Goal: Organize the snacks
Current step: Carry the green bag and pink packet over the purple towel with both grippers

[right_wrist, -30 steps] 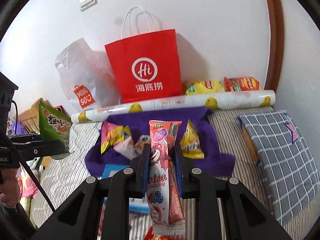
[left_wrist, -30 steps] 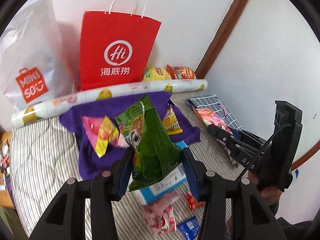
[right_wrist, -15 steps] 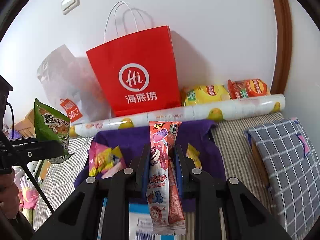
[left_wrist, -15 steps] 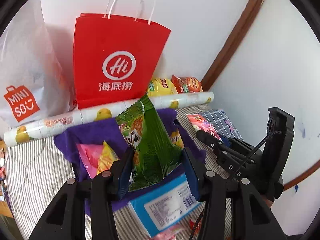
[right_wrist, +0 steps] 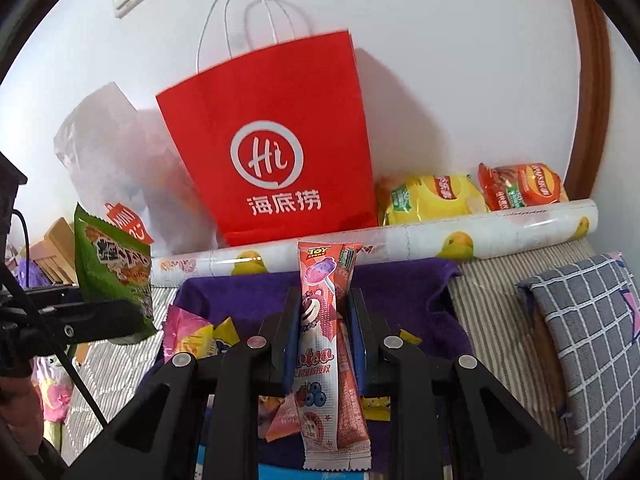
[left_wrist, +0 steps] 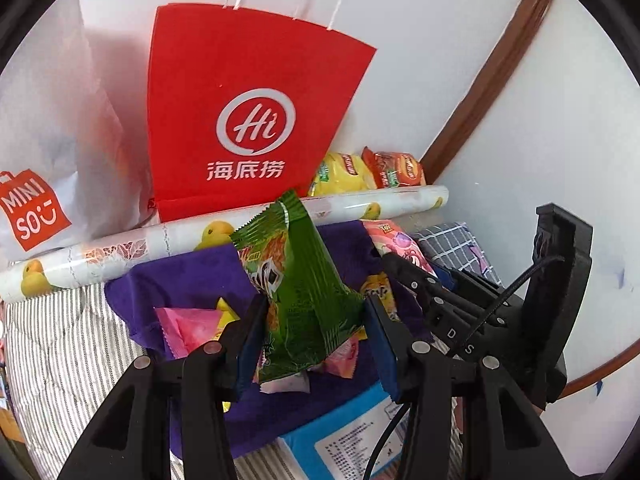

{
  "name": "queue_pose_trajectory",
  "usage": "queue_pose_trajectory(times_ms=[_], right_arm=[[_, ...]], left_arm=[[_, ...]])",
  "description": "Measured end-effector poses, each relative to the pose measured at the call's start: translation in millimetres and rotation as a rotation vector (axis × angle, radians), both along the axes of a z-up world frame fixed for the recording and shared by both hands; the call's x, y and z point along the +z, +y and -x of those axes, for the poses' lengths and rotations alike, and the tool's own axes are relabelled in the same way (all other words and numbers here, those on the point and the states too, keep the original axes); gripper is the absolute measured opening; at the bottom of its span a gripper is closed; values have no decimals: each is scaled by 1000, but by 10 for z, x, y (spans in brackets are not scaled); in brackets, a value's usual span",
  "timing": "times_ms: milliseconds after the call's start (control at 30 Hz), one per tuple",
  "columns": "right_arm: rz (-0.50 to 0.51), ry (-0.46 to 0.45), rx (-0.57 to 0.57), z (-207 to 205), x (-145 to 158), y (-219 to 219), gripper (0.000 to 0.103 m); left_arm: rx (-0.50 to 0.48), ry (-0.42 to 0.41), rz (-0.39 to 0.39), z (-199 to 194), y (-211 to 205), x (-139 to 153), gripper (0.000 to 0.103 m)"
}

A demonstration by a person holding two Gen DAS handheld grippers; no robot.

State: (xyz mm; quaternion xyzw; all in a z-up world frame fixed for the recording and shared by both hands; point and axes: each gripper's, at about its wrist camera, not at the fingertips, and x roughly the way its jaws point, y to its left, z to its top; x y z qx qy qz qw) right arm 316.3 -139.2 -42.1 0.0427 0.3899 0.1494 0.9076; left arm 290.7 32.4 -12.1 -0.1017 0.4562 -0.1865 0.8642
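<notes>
Snacks are in both grippers, lifted above the bed. The green snack packet (left_wrist: 300, 292) is pinched upright in the left gripper (left_wrist: 310, 332), its jaws pressed against the packet's sides low down. The pink lollipop packets (right_wrist: 326, 320), a long one with a second behind it, are clamped between the jaws of the right gripper (right_wrist: 324, 336), their tops standing above the jaws and their bottoms hanging below.

Under both lies a purple cloth (left_wrist: 192, 276) holding loose small snacks, among them a pink sachet (left_wrist: 188, 328) and yellow ones. Beyond its far edge a printed roll (right_wrist: 500, 232) lies across the bed, and behind it the red paper bag (right_wrist: 276, 152) stands against the wall beside a white plastic bag (left_wrist: 44, 128). Yellow and orange chip bags (right_wrist: 472, 196) sit to the right of it.

The step appears to be carrying the snacks toward the red bag. To do it well, raise each packet clear of the bag's rim and handles before letting go, and feed them in one gripper at a time so the two tools do not collide. The paper bag is light and could tip if nudged.
</notes>
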Motion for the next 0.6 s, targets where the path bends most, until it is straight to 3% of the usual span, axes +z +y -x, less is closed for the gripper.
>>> queue_pose_trajectory(times_ms=[600], right_arm=[[-11,29,-14,-7,-271,-143,23]], left_arm=[[8,32,9,-88,34,-133,46]])
